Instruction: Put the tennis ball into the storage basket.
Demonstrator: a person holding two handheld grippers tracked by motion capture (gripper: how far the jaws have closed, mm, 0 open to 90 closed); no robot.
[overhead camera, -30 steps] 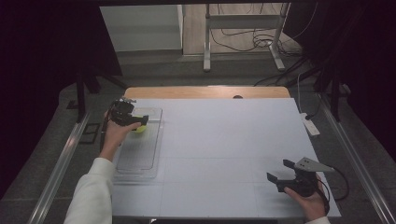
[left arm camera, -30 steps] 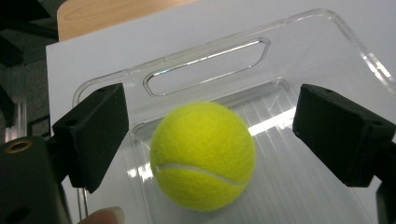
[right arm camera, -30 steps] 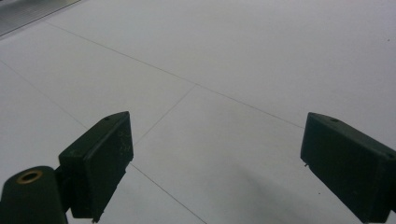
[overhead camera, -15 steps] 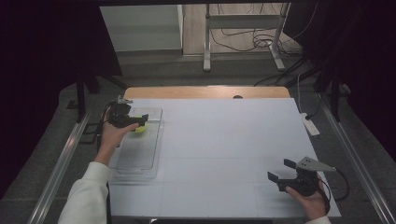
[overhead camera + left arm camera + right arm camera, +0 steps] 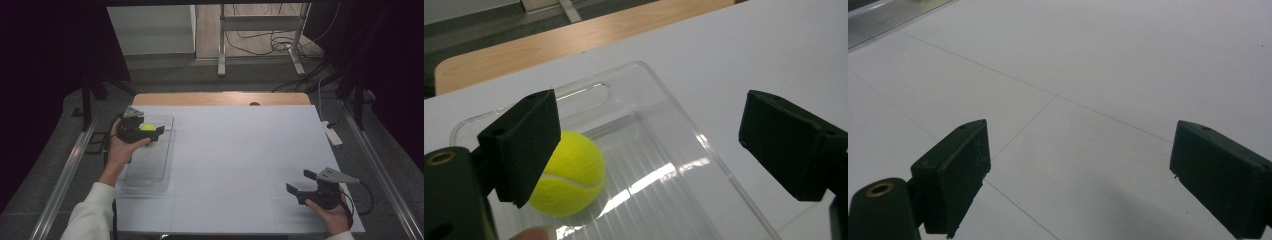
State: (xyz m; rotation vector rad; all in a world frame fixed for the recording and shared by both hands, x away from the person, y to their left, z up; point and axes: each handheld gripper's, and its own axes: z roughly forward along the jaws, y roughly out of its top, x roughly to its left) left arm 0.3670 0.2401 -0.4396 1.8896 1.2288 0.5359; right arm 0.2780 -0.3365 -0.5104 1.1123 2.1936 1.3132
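Note:
A yellow tennis ball [image 5: 572, 175] lies in a clear plastic tray [image 5: 684, 150] at the table's left, near the tray's far end by the handle cut-out. My left gripper [image 5: 649, 145] hovers over the tray, open, with the ball beside its left jaw and not held. From above, the left gripper [image 5: 154, 131] sits over the far end of the tray [image 5: 150, 165], with the ball [image 5: 147, 127] just at its jaws. My right gripper [image 5: 300, 182] rests low at the near right of the white table [image 5: 240, 150], open. Only bare table surface lies between its jaws [image 5: 1078, 175].
A white power strip [image 5: 332, 134] lies at the table's right edge. A strip of wooden tabletop [image 5: 220, 98] shows along the far edge. Metal stand legs [image 5: 222, 45] and cables stand on the floor behind. Rails run along both sides.
The left hand has shifted slightly over the tray's far end, and the ball now shows right at the jaws. The right gripper has stayed put.

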